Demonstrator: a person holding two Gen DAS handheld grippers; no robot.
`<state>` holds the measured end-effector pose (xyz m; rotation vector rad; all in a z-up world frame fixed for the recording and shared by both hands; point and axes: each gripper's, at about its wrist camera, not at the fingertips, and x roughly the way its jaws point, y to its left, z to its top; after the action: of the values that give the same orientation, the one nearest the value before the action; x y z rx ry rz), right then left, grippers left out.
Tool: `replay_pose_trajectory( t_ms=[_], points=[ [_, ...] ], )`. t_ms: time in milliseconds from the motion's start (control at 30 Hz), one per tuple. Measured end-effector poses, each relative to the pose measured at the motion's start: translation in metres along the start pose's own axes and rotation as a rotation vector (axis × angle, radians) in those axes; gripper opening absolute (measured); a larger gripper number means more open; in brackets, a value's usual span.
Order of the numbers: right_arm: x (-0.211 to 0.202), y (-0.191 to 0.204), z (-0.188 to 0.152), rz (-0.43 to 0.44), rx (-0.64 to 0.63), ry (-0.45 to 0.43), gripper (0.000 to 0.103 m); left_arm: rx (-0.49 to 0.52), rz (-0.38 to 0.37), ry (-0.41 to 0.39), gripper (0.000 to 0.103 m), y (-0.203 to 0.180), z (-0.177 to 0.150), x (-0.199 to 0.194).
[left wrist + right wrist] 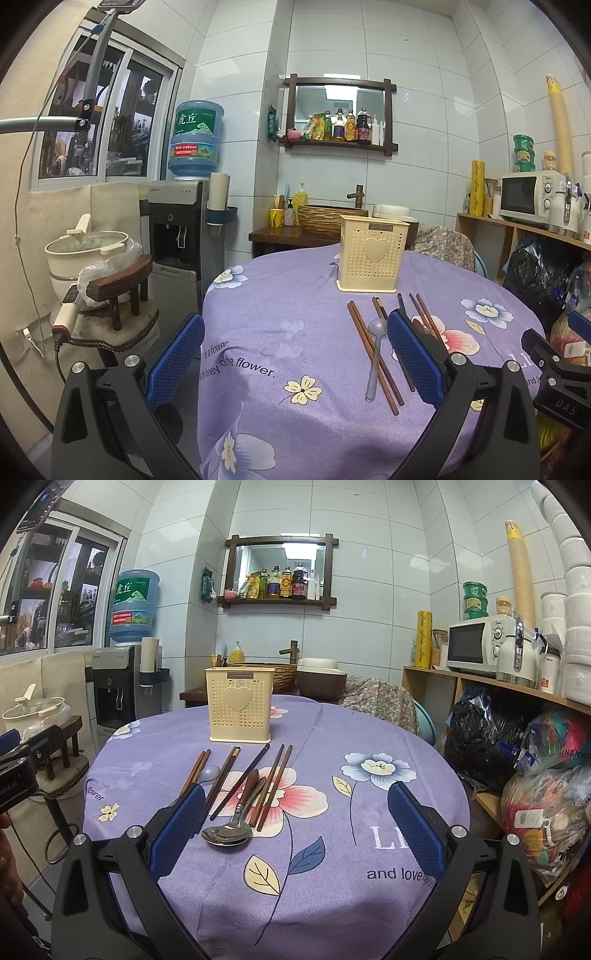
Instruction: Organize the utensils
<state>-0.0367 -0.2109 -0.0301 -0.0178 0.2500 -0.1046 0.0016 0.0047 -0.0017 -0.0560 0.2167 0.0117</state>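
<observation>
The cream holder (240,705), labelled JIANHAO, stood upright; its contents couldn't be seen. Chopsticks (271,786) lay before it. Both the left gripper (295,354) and the right gripper (295,823) gaped, holding nothing.

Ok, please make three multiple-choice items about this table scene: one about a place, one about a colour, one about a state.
1. Where does the cream utensil holder stand in relation to the chopsticks?
A. Beyond them, farther from the cameras
B. Between them and the cameras
C. On the microwave shelf

2. What colour is the tablecloth mainly?
A. Green
B. Purple
C. Red

3. What is the state of the right tool?
A. Shut on a spoon
B. Shut on chopsticks
C. Open, holding nothing

Answers:
1 A: the holder stands upright past the far ends of the chopsticks.
2 B: the cloth is purple with printed flowers.
3 C: its blue pads are wide apart with bare cloth between them; the metal spoons lie on the cloth beside its left pad.
</observation>
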Motion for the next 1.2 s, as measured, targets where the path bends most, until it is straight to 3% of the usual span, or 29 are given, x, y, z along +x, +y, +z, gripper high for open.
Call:
replay_pose_trajectory(
  t_ms=[1200],
  points=[
    [0.0007, 0.0009, 0.0008, 0.010, 0.002, 0.013, 0.098, 0.007, 0.006, 0.002, 0.098, -0.0021, 0.0002, -0.0021]
  ],
)
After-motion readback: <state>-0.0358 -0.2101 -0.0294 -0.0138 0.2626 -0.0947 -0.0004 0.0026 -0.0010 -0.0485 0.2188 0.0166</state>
